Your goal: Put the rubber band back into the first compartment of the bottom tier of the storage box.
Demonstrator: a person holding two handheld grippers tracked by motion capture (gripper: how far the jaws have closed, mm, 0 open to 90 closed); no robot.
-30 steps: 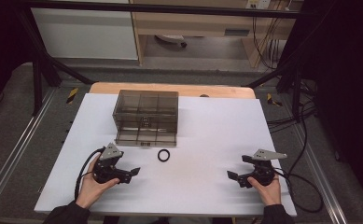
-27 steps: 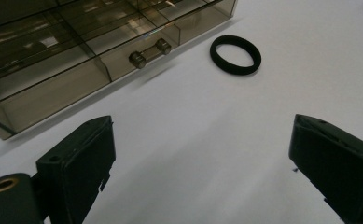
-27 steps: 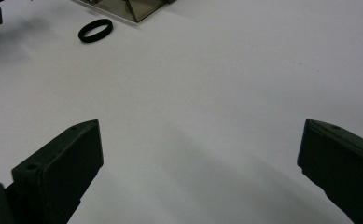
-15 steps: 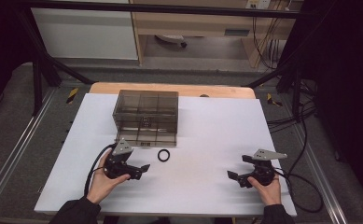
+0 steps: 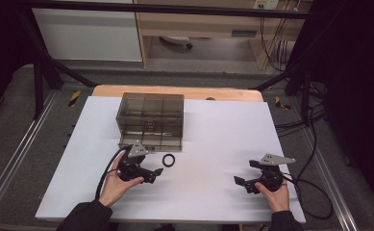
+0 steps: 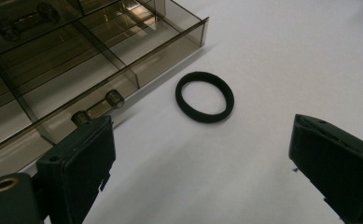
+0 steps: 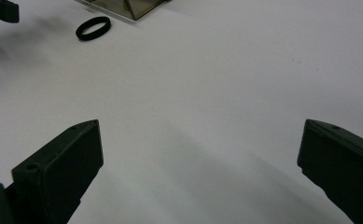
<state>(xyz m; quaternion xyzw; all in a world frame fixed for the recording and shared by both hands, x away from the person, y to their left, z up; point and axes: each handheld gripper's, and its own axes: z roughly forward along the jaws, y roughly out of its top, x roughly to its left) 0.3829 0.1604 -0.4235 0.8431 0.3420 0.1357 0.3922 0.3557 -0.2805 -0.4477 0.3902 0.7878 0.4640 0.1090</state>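
Your left gripper [image 5: 152, 174] sits just short of the ring [image 5: 168, 160], jaws set wide apart and holding nothing. Your right gripper [image 5: 246, 184] rests well away at the bench's [image 5: 213, 130] right front, jaws likewise spread and empty.

The ring lies flat on the white bench, just in front of the box [image 5: 151, 120], near its right front corner, apart from it and from both grippers.

The high view gives you the whole layout: box at centre rear, ring before it, one gripper on each side, both hands at the near edge. The left gripper view adds the detail: the ring [image 6: 204, 96] is a plain black loop lying ahead between the two jaws, and the box [image 6: 76, 70] is smoked clear plastic split by dividers into compartments, with two small dark dumbbell-shaped pieces [image 6: 97, 107] inside, one near the front wall and one further back; what they are cannot be told. The right gripper view shows the ring [image 7: 93, 28] far off at upper left, a corner of the box [image 7: 132, 7] behind it, and a jaw tip of your other gripper [image 7: 2, 10] at the top left edge.

Nothing lies between the left jaws and the ring.

Count: one ring, one box, two grippers.
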